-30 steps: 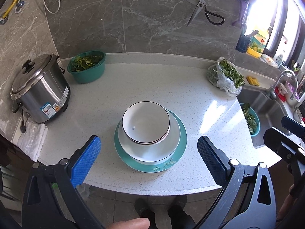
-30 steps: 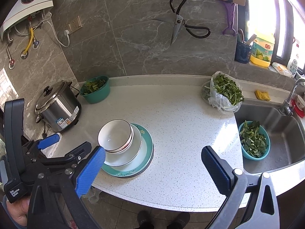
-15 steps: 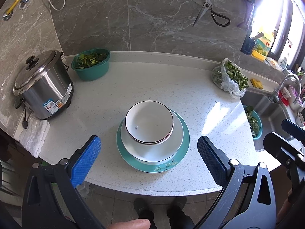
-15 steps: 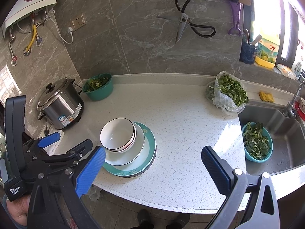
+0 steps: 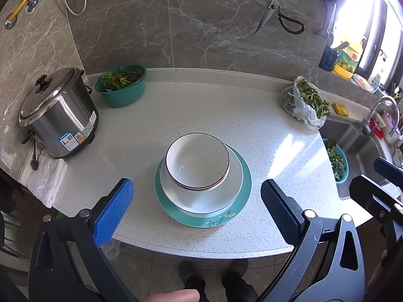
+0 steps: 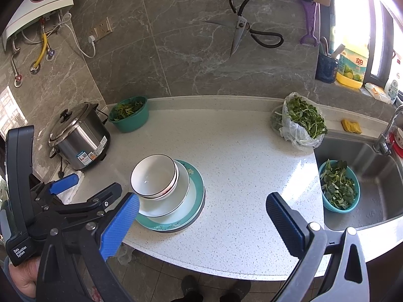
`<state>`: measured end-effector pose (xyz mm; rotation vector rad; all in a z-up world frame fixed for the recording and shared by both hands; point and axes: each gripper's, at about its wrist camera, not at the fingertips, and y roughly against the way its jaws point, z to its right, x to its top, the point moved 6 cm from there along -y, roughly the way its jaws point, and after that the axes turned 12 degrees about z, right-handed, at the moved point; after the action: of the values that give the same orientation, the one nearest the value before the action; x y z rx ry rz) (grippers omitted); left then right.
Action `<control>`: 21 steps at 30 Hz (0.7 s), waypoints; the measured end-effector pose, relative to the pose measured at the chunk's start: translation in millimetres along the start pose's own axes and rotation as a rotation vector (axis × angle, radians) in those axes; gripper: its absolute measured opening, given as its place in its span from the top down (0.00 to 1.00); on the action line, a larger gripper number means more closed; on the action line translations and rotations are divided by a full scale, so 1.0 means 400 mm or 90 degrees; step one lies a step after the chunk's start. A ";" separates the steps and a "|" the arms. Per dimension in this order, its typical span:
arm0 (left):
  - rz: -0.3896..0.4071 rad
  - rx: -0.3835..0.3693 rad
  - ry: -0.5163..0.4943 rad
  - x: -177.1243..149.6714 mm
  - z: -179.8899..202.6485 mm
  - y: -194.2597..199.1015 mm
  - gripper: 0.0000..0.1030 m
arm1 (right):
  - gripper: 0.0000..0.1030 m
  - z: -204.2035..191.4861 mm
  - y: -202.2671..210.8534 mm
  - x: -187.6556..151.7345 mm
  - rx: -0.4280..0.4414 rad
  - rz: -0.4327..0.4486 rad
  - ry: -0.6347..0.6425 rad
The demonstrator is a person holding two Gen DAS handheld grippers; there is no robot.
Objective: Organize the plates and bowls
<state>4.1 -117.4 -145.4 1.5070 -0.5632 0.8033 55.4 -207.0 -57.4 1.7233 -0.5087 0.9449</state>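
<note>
A stack of white, dark-rimmed ceramic bowls [image 5: 197, 161] sits nested in a wider white shallow bowl [image 5: 201, 188], which rests on a round teal plate with a floral rim [image 5: 204, 216]; the whole pile stands near the front edge of the pale speckled stone bench [image 5: 226, 105]. Compared with the views a second ago, the pile appears a little farther off and more of the grey marble wall shows above it, which suggests that both cameras have risen and drawn back, while the crockery itself keeps the same place and order. The left gripper [image 5: 196, 210] is spread wide and empty, its blue pads framing the pile from the near side without touching it; the right gripper [image 6: 201, 222] is likewise wide apart and empty, over bare bench just right of the pile. By this reading the stacking is complete, or nearly so, and the hands are retreating. Farther out stand a lidded steel rice cooker [image 5: 58, 115], a teal basin of greens [image 5: 121, 85] and a steel sink [image 6: 365, 166].
</note>
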 end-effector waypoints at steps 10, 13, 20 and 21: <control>0.003 0.011 -0.001 -0.004 0.000 0.005 0.00 | 0.00 -0.001 0.001 -0.005 -0.003 -0.002 0.001; 0.003 0.014 0.000 -0.005 -0.001 0.006 0.00 | 0.00 0.000 0.000 -0.006 -0.003 -0.002 0.000; 0.004 0.020 0.000 -0.006 -0.005 0.007 0.00 | 0.00 0.009 -0.006 -0.012 -0.008 -0.006 0.000; 0.004 0.020 0.000 -0.006 -0.005 0.007 0.00 | 0.00 0.011 -0.007 -0.013 -0.009 -0.007 0.000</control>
<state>0.0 -116.2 -145.5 1.5346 -0.5585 0.8207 56.1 -210.8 -63.6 1.7120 -0.5042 0.9325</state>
